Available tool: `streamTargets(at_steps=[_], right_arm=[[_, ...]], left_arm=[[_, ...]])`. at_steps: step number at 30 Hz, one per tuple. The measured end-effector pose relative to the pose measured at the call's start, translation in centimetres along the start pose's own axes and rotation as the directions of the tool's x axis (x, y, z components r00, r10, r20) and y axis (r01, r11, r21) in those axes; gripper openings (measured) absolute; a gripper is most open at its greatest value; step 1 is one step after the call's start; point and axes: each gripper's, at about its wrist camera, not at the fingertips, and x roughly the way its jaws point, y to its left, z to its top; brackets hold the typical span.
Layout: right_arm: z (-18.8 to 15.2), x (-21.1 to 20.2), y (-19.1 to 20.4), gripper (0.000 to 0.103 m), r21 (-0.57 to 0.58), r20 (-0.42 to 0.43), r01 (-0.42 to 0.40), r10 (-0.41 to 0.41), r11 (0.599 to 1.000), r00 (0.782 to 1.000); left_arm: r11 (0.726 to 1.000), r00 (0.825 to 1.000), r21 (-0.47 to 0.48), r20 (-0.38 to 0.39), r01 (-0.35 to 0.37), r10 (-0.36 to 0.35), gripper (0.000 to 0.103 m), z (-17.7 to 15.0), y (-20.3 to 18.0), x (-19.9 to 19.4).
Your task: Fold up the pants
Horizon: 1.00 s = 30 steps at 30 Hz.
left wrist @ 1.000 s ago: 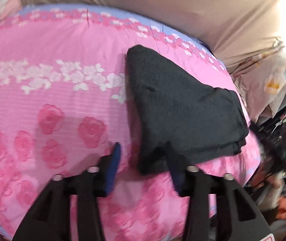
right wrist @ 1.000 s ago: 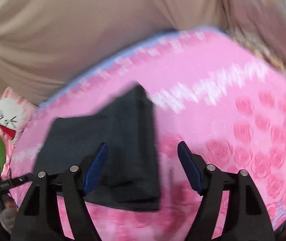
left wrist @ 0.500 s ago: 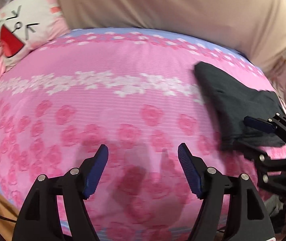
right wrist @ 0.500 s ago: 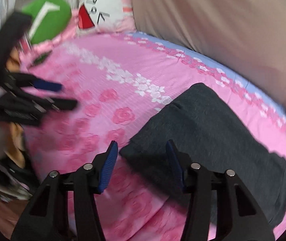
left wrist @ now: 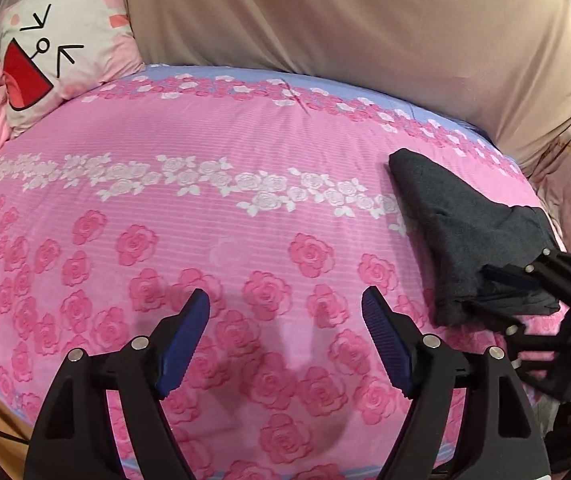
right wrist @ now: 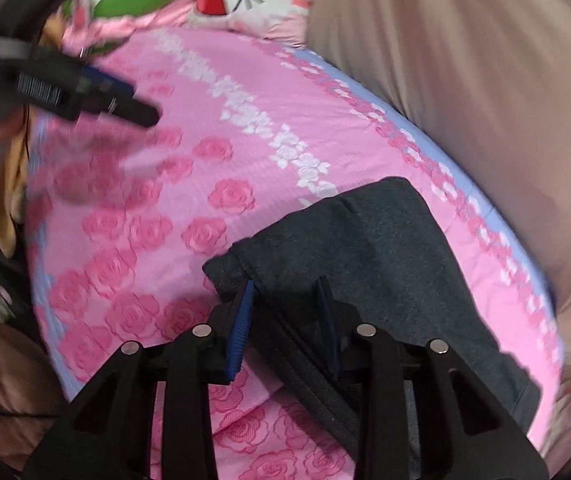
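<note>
Item: folded dark grey knit pants (left wrist: 461,232), lying on my bed's pink rose-printed bedspread (left wrist: 221,208). In the left wrist view they sit at 3 o'clock, near the bed's right edge; in the right wrist view they (right wrist: 373,256) fill the centre and run toward 4 o'clock.

Item: my left hand-held gripper (left wrist: 285,312), black frame with blue ribbed pads. Jaws stand wide apart over bare bedspread at 6 o'clock, holding nothing, well apart from the pants. In the right wrist view it (right wrist: 125,104) appears blurred at 10 o'clock.

Item: my right hand-held gripper (right wrist: 285,312), same make. Jaws are narrow, set on either side of the near layered edge of the pants; the cloth runs between the pads. Whether the pads actually pinch the cloth, I cannot tell. In the left wrist view it (left wrist: 509,292) reaches in from 3 o'clock at the near corner of the pants.

Item: white cartoon-face pillow with red mouth (left wrist: 61,48), at 10 o'clock on the bed's far left corner.

Item: beige draped fabric (left wrist: 345,20), along the far side of the bed, 12 to 2 o'clock.
</note>
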Motion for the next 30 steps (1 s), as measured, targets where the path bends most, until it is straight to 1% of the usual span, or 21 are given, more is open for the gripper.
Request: streamTargets(at_steps=[2, 3, 4, 7, 9, 11, 13, 14, 15, 16, 17, 18, 19, 20, 21, 23, 24, 26, 27, 28, 30], right_arm=[[0.5, 0.5, 0.5, 0.030, -0.033, 0.023, 0.031, -0.031, 0.999, 0.999], [1.0, 0.9, 0.5, 0.021, -0.037, 0.030, 0.042, -0.041, 0.998, 0.999], [1.4, 1.0, 0.4, 0.006, -0.032, 0.038, 0.041, -0.040, 0.999, 0.998], [1.6, -1.7, 0.5, 0.005, -0.001, 0.090, 0.016, -0.016, 1.000, 0.996], [0.3, -2.3, 0.6, 0.004, 0.032, 0.077, -0.044, 0.042, 0.998, 0.996], [-0.9, -1.6, 0.8, 0.004, 0.043, 0.058, -0.041, 0.038, 0.998, 0.998], [-1.2, -1.5, 0.6, 0.004, 0.069, 0.080, -0.047, 0.041, 0.997, 0.996], [-1.1, -1.6, 0.5, 0.004, 0.083, 0.093, -0.046, 0.039, 0.996, 0.995], [-1.0, -1.7, 0.3, 0.004, 0.092, 0.104, -0.046, 0.036, 0.995, 0.994], [-1.0, -1.7, 0.2, 0.004, 0.095, 0.114, -0.045, 0.034, 0.994, 0.993], [-1.1, -1.7, 0.1, 0.004, 0.103, 0.120, -0.048, 0.036, 0.994, 0.992], [-1.1, -1.8, -0.1, 0.004, 0.110, 0.127, -0.055, 0.041, 0.992, 0.991], [-1.1, -1.8, -0.2, 0.004, 0.118, 0.134, -0.063, 0.047, 0.991, 0.990], [-1.0, -1.9, -0.4, 0.004, 0.125, 0.143, -0.075, 0.057, 0.989, 0.988], [-0.9, -2.2, -0.9, 0.004, 0.142, 0.159, -0.094, 0.071, 0.985, 0.985], [-0.6, -3.9, -2.4, 0.005, 0.216, 0.215, -0.165, 0.118, 0.962, 0.969], [-0.7, -4.5, -2.9, 0.005, 0.236, 0.238, -0.194, 0.137, 0.952, 0.962], [-1.2, -4.0, -3.0, 0.005, 0.277, 0.239, -0.300, 0.237, 0.913, 0.942], [-1.7, -2.2, -2.2, 0.005, 0.280, 0.179, -0.314, 0.272, 0.907, 0.946], [-2.1, -0.7, -1.2, 0.005, 0.273, 0.115, -0.286, 0.264, 0.919, 0.958], [-2.3, -0.9, -0.8, 0.007, 0.270, 0.121, -0.269, 0.245, 0.924, 0.962]], left_arm=[[1.000, 1.000, -0.001, 0.002, 0.018, -0.018, 0.076, 0.2, -0.3, -0.1], [1.000, 1.000, -0.006, 0.003, 0.030, -0.030, 0.076, 0.4, -0.3, -0.2], [0.999, 0.999, -0.017, 0.000, 0.046, -0.046, 0.076, 0.7, -0.2, -0.2], [0.994, 0.996, -0.066, -0.014, 0.087, -0.088, 0.076, 2.3, 0.5, -0.1], [0.991, 0.993, -0.075, -0.026, 0.113, -0.115, 0.076, 4.0, 0.7, 0.5], [0.990, 0.988, -0.051, -0.077, 0.128, -0.132, 0.076, 7.0, -0.2, 2.9], [0.986, 0.971, -0.004, -0.173, 0.166, -0.164, 0.076, 10.4, -2.3, 7.0], [0.982, 0.955, 0.019, -0.238, 0.189, -0.179, 0.076, 11.9, -3.5, 9.6], [0.981, 0.943, 0.027, -0.281, 0.193, -0.178, 0.076, 12.6, -4.5, 11.4], [0.984, 0.923, 0.014, -0.348, 0.178, -0.162, 0.076, 13.5, -5.7, 14.4], [0.984, 0.910, 0.003, -0.381, 0.180, -0.166, 0.073, 13.8, -6.3, 16.1], [0.986, 0.911, 0.006, -0.383, 0.166, -0.151, 0.068, 14.2, -6.8, 16.8], [0.987, 0.927, 0.038, -0.350, 0.156, -0.133, 0.056, 14.9, -7.7, 16.9], [0.975, 0.904, 0.028, -0.383, 0.219, -0.192, 0.015, 15.3, -8.5, 17.4], [0.966, 0.883, -0.002, -0.406, 0.259, -0.237, 0.006, 15.8, -9.2, 17.6], [0.975, 0.916, 0.072, -0.363, 0.211, -0.172, 0.000, 16.7, -10.6, 17.4], [0.975, 0.928, 0.108, -0.342, 0.194, -0.147, 0.000, 17.1, -11.4, 17.3], [0.975, 0.935, 0.133, -0.333, 0.179, -0.126, 0.000, 17.8, -12.5, 18.0], [0.976, 0.937, 0.136, -0.329, 0.170, -0.117, 0.000, 18.1, -12.7, 18.3], [0.978, 0.937, 0.135, -0.334, 0.158, -0.105, 0.000, 18.2, -12.9, 19.0], [0.978, 0.925, 0.120, -0.360, 0.173, -0.120, 0.000, 18.1, -12.7, 19.8]])
